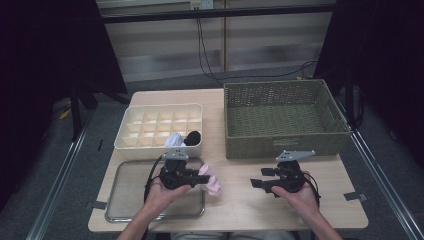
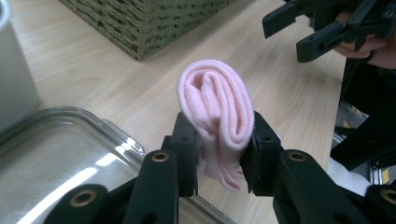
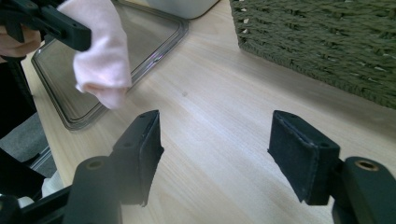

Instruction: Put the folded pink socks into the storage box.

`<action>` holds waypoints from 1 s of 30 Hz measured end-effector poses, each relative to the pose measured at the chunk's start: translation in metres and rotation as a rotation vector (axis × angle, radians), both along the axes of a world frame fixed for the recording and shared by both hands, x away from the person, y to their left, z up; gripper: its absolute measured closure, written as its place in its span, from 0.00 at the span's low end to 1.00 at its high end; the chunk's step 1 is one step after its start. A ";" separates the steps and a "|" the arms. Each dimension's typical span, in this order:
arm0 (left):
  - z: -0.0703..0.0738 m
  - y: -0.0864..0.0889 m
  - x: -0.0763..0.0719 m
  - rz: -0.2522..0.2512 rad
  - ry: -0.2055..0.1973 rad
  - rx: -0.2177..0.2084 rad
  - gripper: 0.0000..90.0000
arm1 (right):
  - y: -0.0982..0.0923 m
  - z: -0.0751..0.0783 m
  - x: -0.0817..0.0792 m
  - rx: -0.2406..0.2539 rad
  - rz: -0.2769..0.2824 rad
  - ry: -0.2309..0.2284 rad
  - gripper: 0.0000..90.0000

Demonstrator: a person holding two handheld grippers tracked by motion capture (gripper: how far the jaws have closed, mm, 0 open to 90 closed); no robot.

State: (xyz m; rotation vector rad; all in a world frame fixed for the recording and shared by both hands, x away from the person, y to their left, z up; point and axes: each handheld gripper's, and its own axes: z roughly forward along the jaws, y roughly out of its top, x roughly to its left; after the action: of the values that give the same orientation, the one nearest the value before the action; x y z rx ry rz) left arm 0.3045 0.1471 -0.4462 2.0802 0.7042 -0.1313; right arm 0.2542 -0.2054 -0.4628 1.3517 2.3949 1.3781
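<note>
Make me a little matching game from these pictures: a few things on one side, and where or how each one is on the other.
Things:
1. pink sock
2. green woven basket
3. white divided box
4. right gripper

States:
A. open, nothing between its jaws
B. holds a white item and a black item in two compartments
C. pinched in the left gripper
D. nothing visible inside it

Pairs: 1-C, 2-D, 3-B, 4-A
</note>
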 end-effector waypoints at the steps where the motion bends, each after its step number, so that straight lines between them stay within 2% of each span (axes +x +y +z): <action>1: 0.001 0.002 0.001 0.013 -0.006 0.000 0.77 | 0.000 0.000 0.000 -0.004 0.001 -0.001 0.37; 4: 0.004 0.010 0.004 0.030 -0.012 0.003 0.77 | -0.003 -0.002 -0.002 -0.010 -0.002 -0.008 0.37; 7: 0.004 0.015 0.003 0.041 -0.003 0.002 0.77 | -0.006 -0.005 -0.002 0.002 -0.011 0.007 0.35; 11: 0.007 0.019 0.004 0.059 -0.005 0.008 0.77 | -0.006 -0.005 -0.002 -0.005 -0.005 -0.006 0.33; 18: 0.014 0.028 0.002 0.065 -0.009 0.005 0.77 | -0.012 -0.004 -0.003 0.019 -0.017 -0.014 0.26; 24: 0.017 0.040 0.004 0.089 -0.014 0.029 0.77 | -0.012 -0.006 -0.001 0.020 -0.010 -0.006 0.25; 27: 0.021 0.047 0.004 0.098 -0.027 0.023 0.77 | -0.010 -0.008 0.000 0.003 -0.008 0.005 0.25; 30: 0.024 0.052 0.004 0.106 -0.042 0.029 0.77 | -0.010 -0.008 0.000 0.012 -0.008 0.006 0.25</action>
State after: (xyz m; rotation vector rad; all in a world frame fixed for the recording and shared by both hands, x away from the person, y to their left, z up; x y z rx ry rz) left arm 0.3089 0.1989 -0.4221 2.0618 0.7931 -0.0185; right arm 0.2542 -0.2154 -0.4706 1.3685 2.3859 1.3902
